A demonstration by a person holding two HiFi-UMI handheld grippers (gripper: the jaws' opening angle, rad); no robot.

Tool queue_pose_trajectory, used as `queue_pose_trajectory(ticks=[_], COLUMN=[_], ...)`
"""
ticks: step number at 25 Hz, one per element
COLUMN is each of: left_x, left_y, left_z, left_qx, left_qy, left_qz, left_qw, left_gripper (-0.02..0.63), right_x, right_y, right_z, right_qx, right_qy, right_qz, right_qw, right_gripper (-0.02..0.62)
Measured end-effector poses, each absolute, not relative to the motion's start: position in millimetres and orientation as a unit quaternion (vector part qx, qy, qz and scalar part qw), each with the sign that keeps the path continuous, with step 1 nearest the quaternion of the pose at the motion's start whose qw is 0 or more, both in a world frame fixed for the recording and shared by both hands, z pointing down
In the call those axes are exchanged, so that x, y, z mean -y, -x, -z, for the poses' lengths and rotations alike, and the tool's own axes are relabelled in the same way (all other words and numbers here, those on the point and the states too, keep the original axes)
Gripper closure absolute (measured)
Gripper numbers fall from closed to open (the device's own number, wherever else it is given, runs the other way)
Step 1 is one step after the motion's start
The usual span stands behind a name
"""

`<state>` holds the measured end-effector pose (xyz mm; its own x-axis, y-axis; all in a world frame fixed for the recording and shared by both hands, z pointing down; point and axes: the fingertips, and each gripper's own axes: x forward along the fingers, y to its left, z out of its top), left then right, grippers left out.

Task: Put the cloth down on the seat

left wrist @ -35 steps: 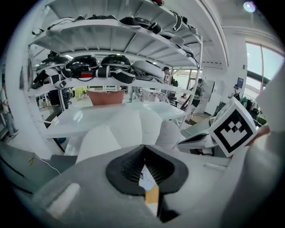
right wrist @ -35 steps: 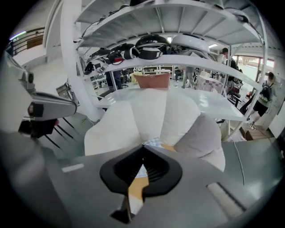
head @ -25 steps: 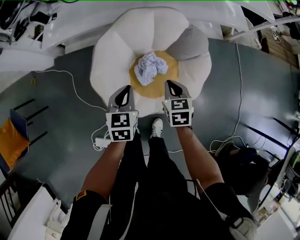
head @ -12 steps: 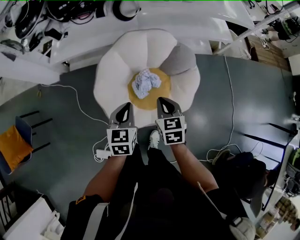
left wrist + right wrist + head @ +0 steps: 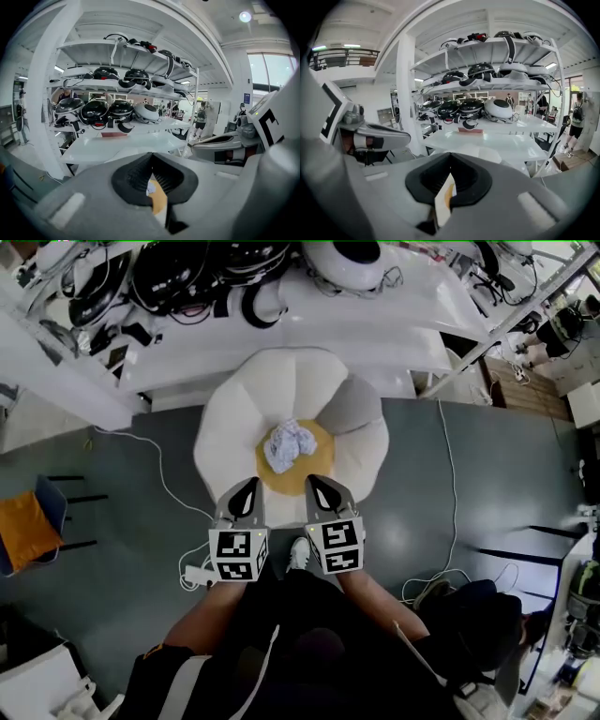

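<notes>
The cloth [image 5: 289, 444], a crumpled pale blue-white wad, lies on the yellow middle of the seat [image 5: 230, 418], just beyond the left tool [image 5: 246, 495] and right tool [image 5: 319, 489], both closed and empty.

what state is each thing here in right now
cloth: crumpled, lying on the seat's yellow centre, held by nothing
seat: on the floor, cloth on top
left hand-held gripper: shut, empty, short of the cloth
right hand-held gripper: shut, empty, short of the cloth
</notes>
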<state>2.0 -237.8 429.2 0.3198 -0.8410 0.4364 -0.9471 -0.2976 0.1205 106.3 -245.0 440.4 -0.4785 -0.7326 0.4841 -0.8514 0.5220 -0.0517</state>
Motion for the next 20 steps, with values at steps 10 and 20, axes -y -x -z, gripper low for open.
queue_pose_trajectory(ticks=[10,20], left_x=[201.1,164.7], left_y=[-13.6,15.0], left_z=[-362.3,-319.8], left_qx=[0.564,0.543], left_qy=[-0.805,-0.827], left_qz=[-0.115,-0.099], left_qw=[0.147,0.105], left_gripper=[0.607,0.607], right_x=[215.6,168.8], right_y=[-120.0,-98.0], right_z=[-357.6,-314.0], right_qx=[0.862,0.851], right_qy=[-0.473,-0.504], right_qz=[-0.088,-0.069], right_qw=[0.160,0.132], right_gripper=[0.594,0.594])
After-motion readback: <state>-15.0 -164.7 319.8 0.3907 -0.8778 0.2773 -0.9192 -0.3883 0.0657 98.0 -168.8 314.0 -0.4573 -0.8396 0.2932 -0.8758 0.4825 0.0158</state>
